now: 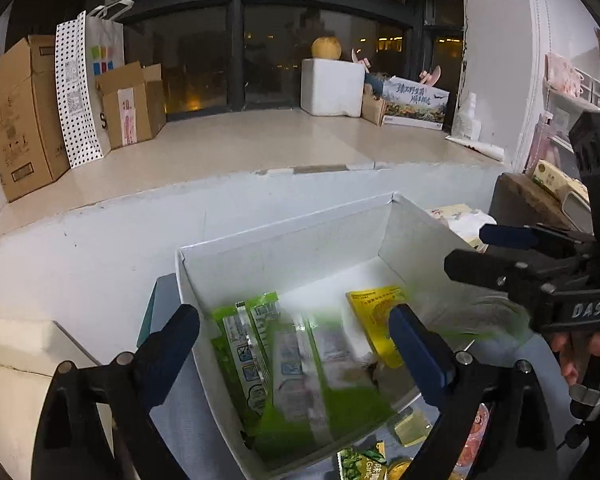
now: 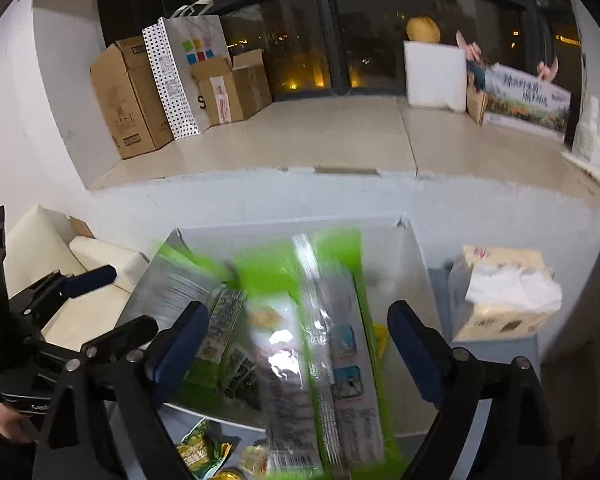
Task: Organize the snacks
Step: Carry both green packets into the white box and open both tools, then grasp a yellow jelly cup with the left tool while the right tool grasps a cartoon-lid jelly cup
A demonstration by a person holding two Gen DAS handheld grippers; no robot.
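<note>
Sorting: green snack packets (image 1: 260, 360) lie in white box (image 1: 284, 240), frame centre.
Left gripper (image 1: 296, 340): wide open, empty.
Right gripper (image 2: 300, 336): wide open, gripping nothing.
Remaining: loose packets (image 1: 362, 464) on desk, lower edge.

1. Tall brown cardboard carton (image 2: 128, 100) stands at the left end of the beige tiled sill (image 2: 332, 136).
2. White polka-dot paper bag with coloured squares (image 2: 188, 76) leans just beside it.
3. Smaller open cardboard box (image 2: 236, 84) sits next, flaps up.
4. White foam block (image 1: 332, 86) stands further right, with a round yellow fruit (image 1: 326, 47) on top.
5. Long printed landscape carton (image 1: 416, 102) lies right of the block.
6. Cream tissue pack (image 2: 504, 292), tissue sticking out, right of centre.
7. Dark window (image 1: 276, 48) behind, city lights visible.
</note>
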